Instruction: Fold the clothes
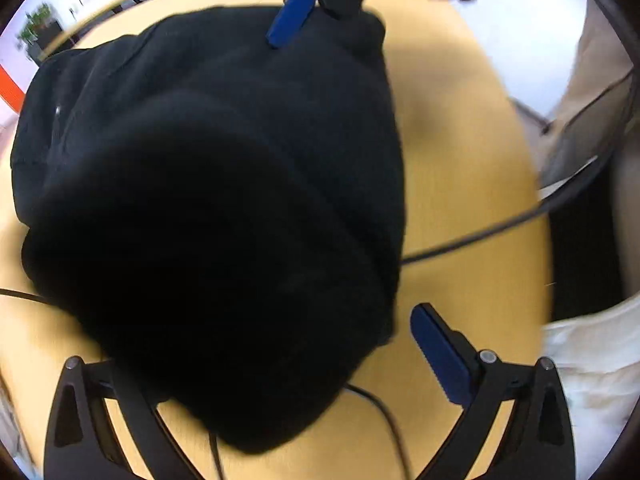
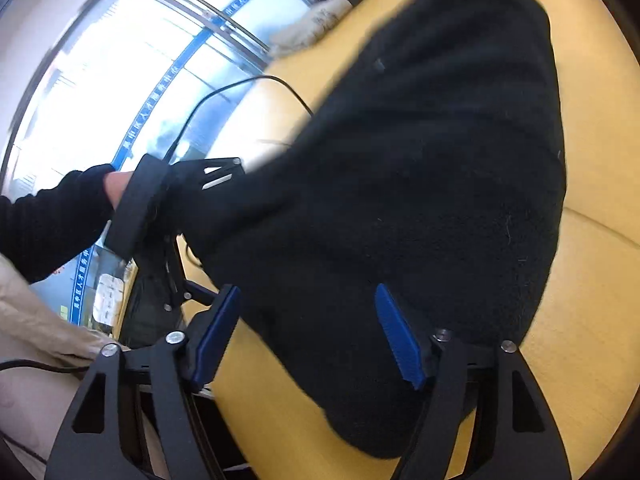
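Observation:
A black fleece garment lies bunched on the yellow table; it also fills the right wrist view. My left gripper is open, its jaws wide apart, with a thick fold of the garment bulging between them; its left pad is hidden under the cloth. My right gripper is open over the garment's near edge, cloth between its blue pads. The right gripper also shows in the left wrist view, at the garment's far edge. The left gripper's body shows in the right wrist view.
Black cables run across the table and under the garment. The person's beige trousers stand at the table's right edge. A light cloth heap lies at the far table end, before glass walls.

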The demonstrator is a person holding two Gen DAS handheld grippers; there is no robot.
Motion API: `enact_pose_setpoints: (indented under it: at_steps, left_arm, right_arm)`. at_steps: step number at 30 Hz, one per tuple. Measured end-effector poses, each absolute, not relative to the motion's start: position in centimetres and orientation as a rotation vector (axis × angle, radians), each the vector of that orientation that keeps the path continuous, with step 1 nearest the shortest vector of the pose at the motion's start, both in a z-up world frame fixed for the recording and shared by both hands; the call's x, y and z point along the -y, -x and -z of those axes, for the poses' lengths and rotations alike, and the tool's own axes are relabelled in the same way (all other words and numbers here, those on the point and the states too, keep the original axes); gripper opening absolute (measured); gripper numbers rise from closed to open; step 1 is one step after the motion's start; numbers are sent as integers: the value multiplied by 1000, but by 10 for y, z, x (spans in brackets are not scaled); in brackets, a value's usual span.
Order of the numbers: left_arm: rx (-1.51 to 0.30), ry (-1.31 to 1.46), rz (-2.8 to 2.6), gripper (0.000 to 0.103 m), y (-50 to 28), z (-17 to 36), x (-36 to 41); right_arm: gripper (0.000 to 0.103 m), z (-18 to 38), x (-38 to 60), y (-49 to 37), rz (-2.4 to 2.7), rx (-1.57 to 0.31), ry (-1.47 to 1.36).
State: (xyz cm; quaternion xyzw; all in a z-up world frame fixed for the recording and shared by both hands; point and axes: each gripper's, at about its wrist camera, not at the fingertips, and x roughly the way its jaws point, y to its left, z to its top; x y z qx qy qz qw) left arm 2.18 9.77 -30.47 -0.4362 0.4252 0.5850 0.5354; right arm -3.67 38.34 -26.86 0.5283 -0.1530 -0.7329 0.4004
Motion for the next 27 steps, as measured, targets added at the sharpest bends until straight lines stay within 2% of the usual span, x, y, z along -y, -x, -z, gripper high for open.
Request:
enact_pose_setpoints:
  at_steps: [6,11,13,16,19,20,22,24,27]
  left_arm:
    - [-999,1117,-1463,103,-31,300,-103]
    - [-711,1332,-1630,102,-35,228,-28]
    - [-601,1415,-1725,102,-40,197,14]
    - [-371,1546,-1876,102,-31,158,70]
    - [-94,1588,-1978,103,-27,144,57]
    - [48,1609,-1990,103,-24,145,56]
    - [332,1639,-1953,103,-3,155,70]
    - [603,1638,-1854,103,23,188,84]
    - [731,1665,-1718,103,33,239,35]
  right_arm:
    - [70,258,-375,29,1893,289,-1344]
    - [75,195,-389,-1,1897,326,-1254]
    - [82,161,-409,-23,1907,359,-1164]
    - [87,132,-441,-42,1942,361,-1119]
    - [89,138,-436,-27,1937,422,-1191]
    - [89,147,-443,-23,1937,449,-1230]
    - [89,166,-459,-15,1934,502,-1310]
    - [89,191,-474,4,1947,554,-1390]
    - [91,226,-497,43,1974,696,-1467]
